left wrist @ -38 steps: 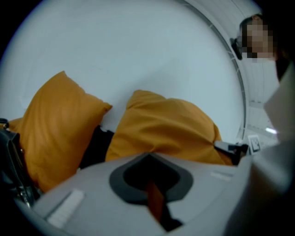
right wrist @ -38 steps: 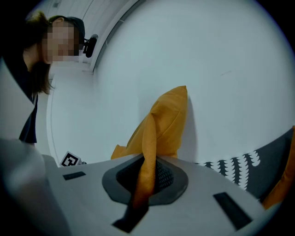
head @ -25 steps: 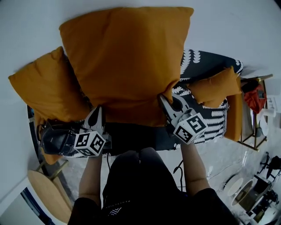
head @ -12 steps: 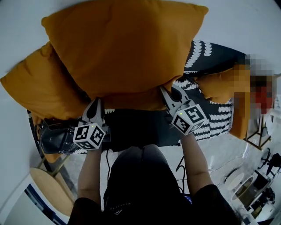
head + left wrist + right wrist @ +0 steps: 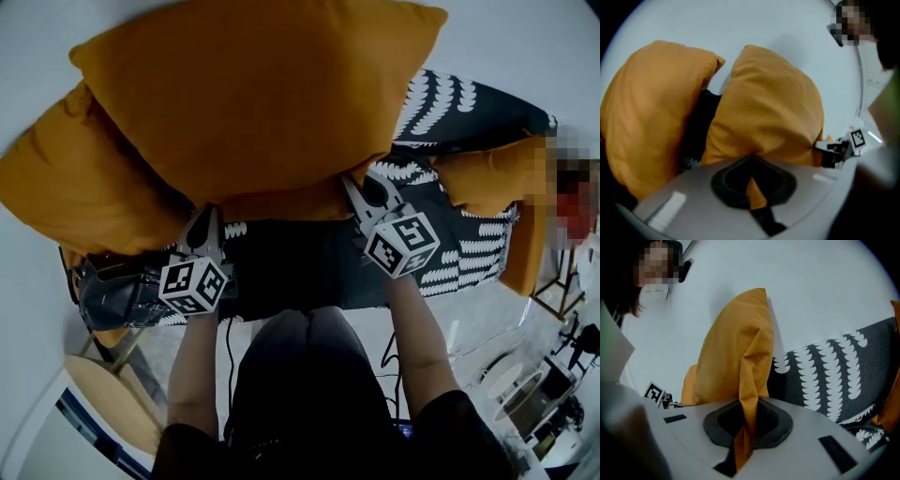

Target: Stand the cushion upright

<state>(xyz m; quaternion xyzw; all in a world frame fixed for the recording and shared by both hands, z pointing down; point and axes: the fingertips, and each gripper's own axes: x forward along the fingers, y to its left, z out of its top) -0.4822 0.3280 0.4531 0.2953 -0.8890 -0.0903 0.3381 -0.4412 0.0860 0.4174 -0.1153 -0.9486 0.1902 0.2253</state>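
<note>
- The big orange cushion [image 5: 253, 103] is up in the air over the sofa [image 5: 450, 103], close to the white wall [image 5: 525, 37]
- The left gripper [image 5: 203, 234] has its jaws clenched on a pinch of cloth at the cushion's bottom edge
- The right gripper [image 5: 361, 192] has its jaws tight on a fold of the same edge, further along
- To do this well, I think both hands should go down together, so the bottom edge lands flat on the seat and the top leans on the sofa back
- The jaws should let go only once the cushion rests by itself, or it may flop forward
- Another orange cushion [image 5: 75, 187] sits close on the left and could get bumped
- A smaller orange cushion [image 5: 492, 178] lies far to the right, out of the way
- A black bag [image 5: 117, 300] sits at the left end, near the left gripper
</note>
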